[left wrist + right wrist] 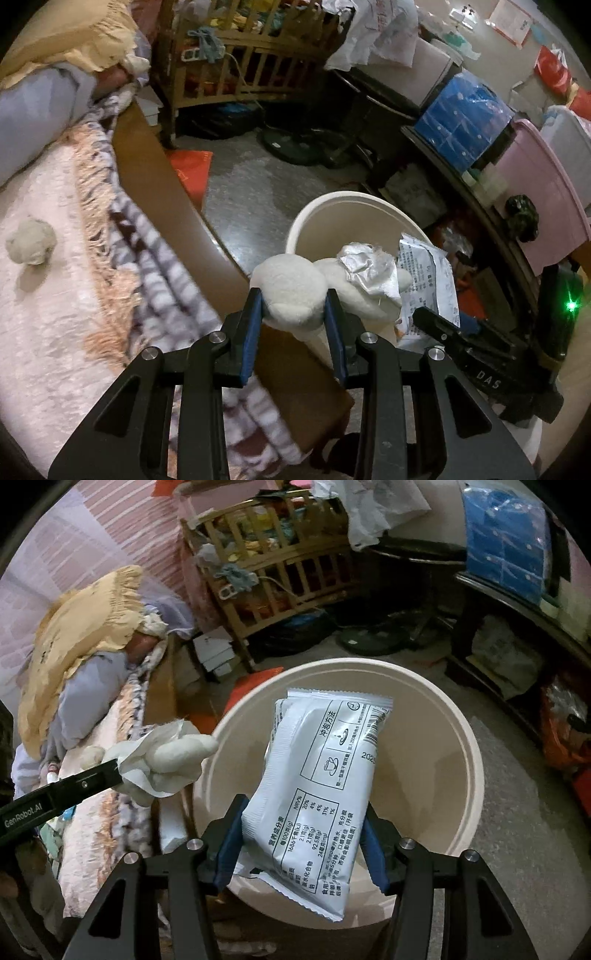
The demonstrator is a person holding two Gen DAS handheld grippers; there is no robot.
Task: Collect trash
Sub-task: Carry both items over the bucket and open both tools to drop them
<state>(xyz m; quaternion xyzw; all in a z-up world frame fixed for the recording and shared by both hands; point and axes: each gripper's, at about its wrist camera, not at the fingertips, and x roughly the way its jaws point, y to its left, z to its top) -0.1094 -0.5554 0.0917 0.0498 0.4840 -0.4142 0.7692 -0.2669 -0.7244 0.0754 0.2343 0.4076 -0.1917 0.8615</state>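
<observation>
My left gripper (293, 308) is shut on a white tissue wad (295, 288) with crumpled foil (365, 264) stuck to it, held at the near rim of the cream trash bin (314, 214). My right gripper (301, 834) is shut on a white printed sachet wrapper (317, 794), held upright over the open bin (458, 786). The wrapper also shows in the left wrist view (428, 273), and the tissue wad in the right wrist view (166, 764). Another crumpled tissue (31, 242) lies on the bed.
The bed with a pink blanket (55, 314) and brown frame is on the left. A wooden crib (251, 59) stands at the back. A dark shelf with a pink tub (535, 192) and blue package is on the right. A fan base lies on the floor.
</observation>
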